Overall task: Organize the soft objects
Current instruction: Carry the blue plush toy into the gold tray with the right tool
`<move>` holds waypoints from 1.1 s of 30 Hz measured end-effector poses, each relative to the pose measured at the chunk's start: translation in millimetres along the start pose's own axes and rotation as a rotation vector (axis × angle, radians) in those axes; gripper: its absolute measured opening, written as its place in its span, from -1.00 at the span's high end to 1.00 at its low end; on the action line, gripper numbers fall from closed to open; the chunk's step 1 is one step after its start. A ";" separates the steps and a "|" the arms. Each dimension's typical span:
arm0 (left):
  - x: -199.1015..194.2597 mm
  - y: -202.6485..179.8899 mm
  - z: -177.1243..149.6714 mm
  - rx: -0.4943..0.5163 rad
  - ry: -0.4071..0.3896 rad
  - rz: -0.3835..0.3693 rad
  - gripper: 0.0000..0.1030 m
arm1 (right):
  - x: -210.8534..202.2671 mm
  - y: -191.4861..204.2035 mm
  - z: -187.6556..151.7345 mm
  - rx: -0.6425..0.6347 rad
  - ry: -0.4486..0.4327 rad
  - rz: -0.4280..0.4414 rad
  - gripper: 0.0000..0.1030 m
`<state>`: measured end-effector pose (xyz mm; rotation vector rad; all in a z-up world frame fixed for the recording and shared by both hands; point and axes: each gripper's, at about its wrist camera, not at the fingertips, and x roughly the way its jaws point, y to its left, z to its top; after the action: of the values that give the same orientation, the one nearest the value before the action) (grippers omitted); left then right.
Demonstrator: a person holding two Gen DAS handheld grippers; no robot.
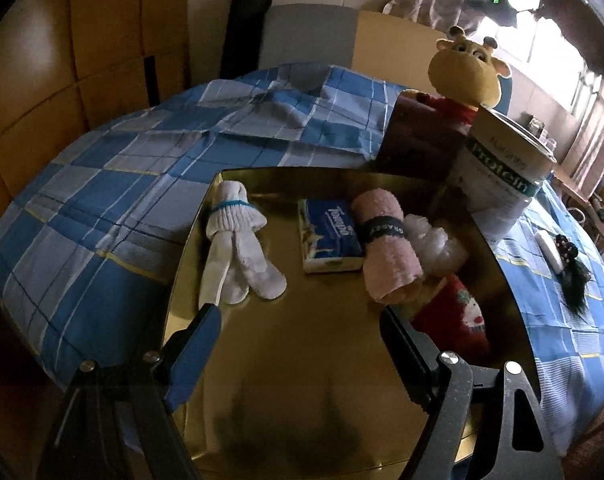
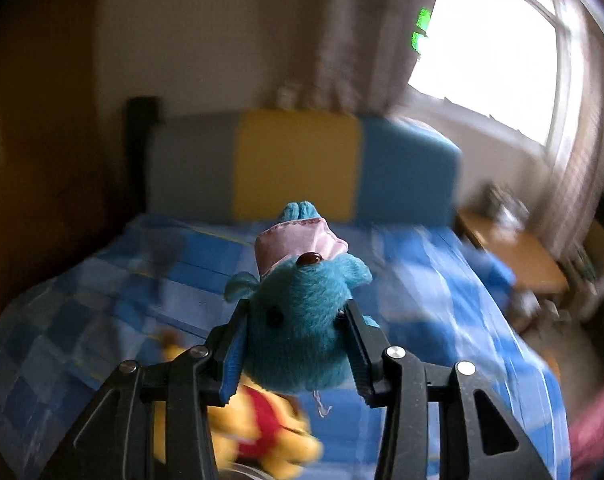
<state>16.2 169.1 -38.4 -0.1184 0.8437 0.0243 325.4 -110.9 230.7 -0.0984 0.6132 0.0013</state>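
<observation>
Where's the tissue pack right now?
Left wrist view: the tissue pack lies on the gold tray, mid-tray, between the white socks on its left and the pink towel roll touching its right side.

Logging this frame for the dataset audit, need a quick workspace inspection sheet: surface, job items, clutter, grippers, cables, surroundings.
Surface: gold tray on a blue plaid bedspread.
Job's things: on the tray, banded white socks, Tempo tissue pack, rolled pink towel, clear plastic bag, red sock; blue plush toy in the right gripper; yellow bear plush below it.
Clutter: protein tin, giraffe plush, dark hair accessory.
Grippers: left gripper open above the tray; right gripper shut on the blue plush toy.
Cables: nothing seen.
Surroundings: headboard, window, curtains, side table.
</observation>
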 end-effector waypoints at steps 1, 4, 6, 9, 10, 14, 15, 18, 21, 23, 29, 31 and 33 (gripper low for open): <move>0.3 0.4 -0.7 -0.002 0.002 0.001 -0.59 | -3.3 22.7 3.2 -0.040 -0.015 0.044 0.14; 0.0 2.0 -2.0 -0.007 0.002 0.004 -0.59 | -11.7 73.5 -4.5 -0.129 -0.029 0.166 0.14; -1.0 3.3 -2.3 -0.010 -0.001 0.005 -0.59 | -15.9 107.7 -19.6 -0.204 -0.024 0.235 0.14; -4.2 4.9 -2.9 -0.017 -0.009 0.006 -0.59 | -18.1 149.4 -53.9 -0.304 0.014 0.326 0.14; -5.7 5.3 -3.1 -0.017 -0.011 0.007 -0.59 | -18.0 160.5 -67.2 -0.333 0.032 0.355 0.14; -12.3 5.9 -3.2 -0.015 -0.029 0.014 -0.59 | -18.9 195.4 -119.0 -0.406 0.103 0.452 0.14; -13.9 6.5 -3.5 -0.018 -0.032 0.016 -0.59 | -18.9 200.3 -130.7 -0.416 0.120 0.470 0.14; -17.9 8.3 -4.3 -0.023 -0.038 0.022 -0.59 | -19.6 214.1 -170.0 -0.438 0.184 0.528 0.14; -22.4 11.1 -5.8 -0.027 -0.047 0.036 -0.59 | -21.5 215.5 -202.6 -0.441 0.233 0.567 0.14; -25.3 14.3 -6.9 -0.037 -0.052 0.046 -0.59 | -21.1 215.6 -223.1 -0.429 0.275 0.593 0.14; -35.8 21.3 -8.5 -0.054 -0.079 0.074 -0.60 | -30.2 212.0 -277.3 -0.410 0.358 0.652 0.14; -38.8 23.2 -8.6 -0.063 -0.089 0.085 -0.63 | -33.6 213.0 -293.8 -0.410 0.376 0.664 0.14; -42.8 25.9 -9.1 -0.070 -0.100 0.094 -0.65 | -37.8 213.0 -308.6 -0.408 0.389 0.668 0.14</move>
<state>-20.8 194.8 -15.0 -0.1418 0.7478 0.1466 110.8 73.6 -18.1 -0.2890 1.0060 0.7710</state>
